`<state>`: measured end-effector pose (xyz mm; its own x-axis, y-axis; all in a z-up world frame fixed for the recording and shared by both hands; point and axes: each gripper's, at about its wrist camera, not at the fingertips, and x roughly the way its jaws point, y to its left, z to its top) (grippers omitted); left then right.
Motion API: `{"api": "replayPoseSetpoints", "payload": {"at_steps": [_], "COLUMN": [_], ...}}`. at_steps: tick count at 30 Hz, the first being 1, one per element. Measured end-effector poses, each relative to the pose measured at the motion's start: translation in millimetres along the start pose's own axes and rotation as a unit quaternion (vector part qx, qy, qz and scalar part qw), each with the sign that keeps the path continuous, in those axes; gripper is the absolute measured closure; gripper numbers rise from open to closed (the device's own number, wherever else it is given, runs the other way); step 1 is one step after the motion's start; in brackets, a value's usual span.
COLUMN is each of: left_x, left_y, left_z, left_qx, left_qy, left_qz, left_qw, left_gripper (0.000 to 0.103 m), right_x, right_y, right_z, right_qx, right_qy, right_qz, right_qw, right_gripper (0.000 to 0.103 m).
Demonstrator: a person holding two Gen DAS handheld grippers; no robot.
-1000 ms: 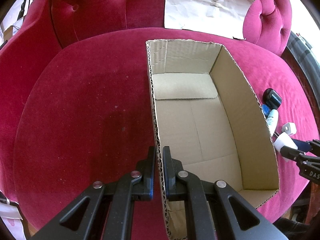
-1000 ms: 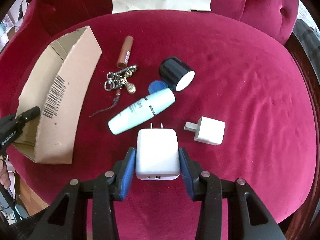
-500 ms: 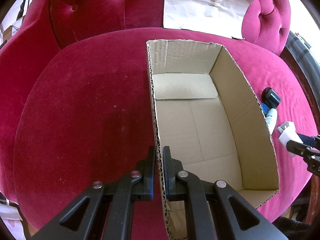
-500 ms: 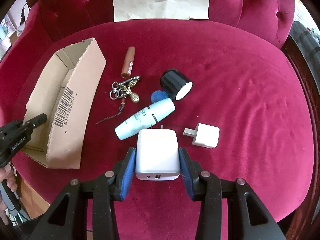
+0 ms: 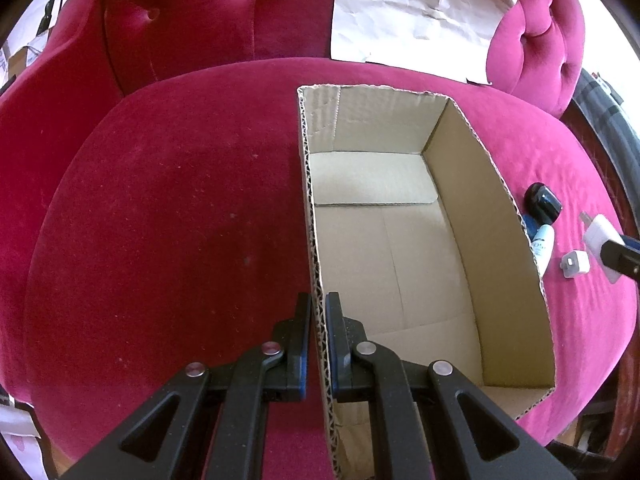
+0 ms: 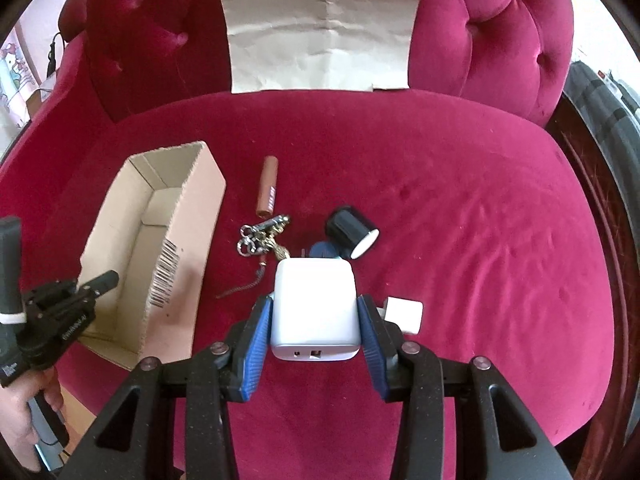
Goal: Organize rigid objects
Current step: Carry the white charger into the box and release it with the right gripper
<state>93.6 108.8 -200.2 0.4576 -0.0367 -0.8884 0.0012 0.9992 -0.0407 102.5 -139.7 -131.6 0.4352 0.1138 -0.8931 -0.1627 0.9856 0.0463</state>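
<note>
My right gripper [image 6: 314, 310] is shut on a large white charger block [image 6: 314, 308] and holds it above the red seat. Under and beyond it lie a small white plug adapter [image 6: 404, 312], a black cap [image 6: 350, 232], a blue disc [image 6: 322, 250], a keyring [image 6: 262, 236] and a brown lipstick tube [image 6: 267, 186]. The pale blue tube [image 5: 543, 244] shows only in the left wrist view, beside the box. My left gripper [image 5: 319, 308] is shut on the near left wall of the open cardboard box [image 5: 400, 248], which has nothing inside. The right gripper [image 5: 616, 258] also shows at that view's right edge.
The box [image 6: 160, 248] stands on the left half of the round red velvet seat [image 6: 460, 220]. A creased sheet of brown paper [image 6: 320, 28] leans on the tufted backrest. A hand [image 6: 24, 432] holds the left gripper's handle at the lower left, beyond the seat edge.
My right gripper has risen with the white charger block, lifting it off the seat; the objects below look smaller and farther. The left gripper and the box have not moved.
</note>
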Motion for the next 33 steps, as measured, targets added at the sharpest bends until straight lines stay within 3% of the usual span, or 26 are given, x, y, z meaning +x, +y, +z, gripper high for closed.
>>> {"api": "replayPoseSetpoints", "payload": {"at_steps": [12, 19, 33], "left_x": [-2.3, -3.0, -3.2], "left_y": [1.7, 4.1, 11.2], "left_z": [0.8, 1.5, 2.3], "left_qx": [-0.003, -0.005, -0.010], "left_qy": [-0.001, -0.001, 0.000], "left_qz": [-0.004, -0.008, -0.016], "left_qw": [1.0000, 1.0000, 0.9998], "left_gripper": [0.095, 0.096, 0.095], "right_x": [-5.8, 1.0, 36.0], "right_y": [32.9, 65.1, 114.6], "right_z": [19.6, 40.6, 50.7], "right_qx": [-0.028, -0.056, -0.087], "right_qy": [-0.026, -0.037, -0.019], "right_qz": [0.020, 0.053, 0.101], "right_qw": [0.999, 0.996, 0.991], "right_gripper": [0.057, 0.057, 0.057]}}
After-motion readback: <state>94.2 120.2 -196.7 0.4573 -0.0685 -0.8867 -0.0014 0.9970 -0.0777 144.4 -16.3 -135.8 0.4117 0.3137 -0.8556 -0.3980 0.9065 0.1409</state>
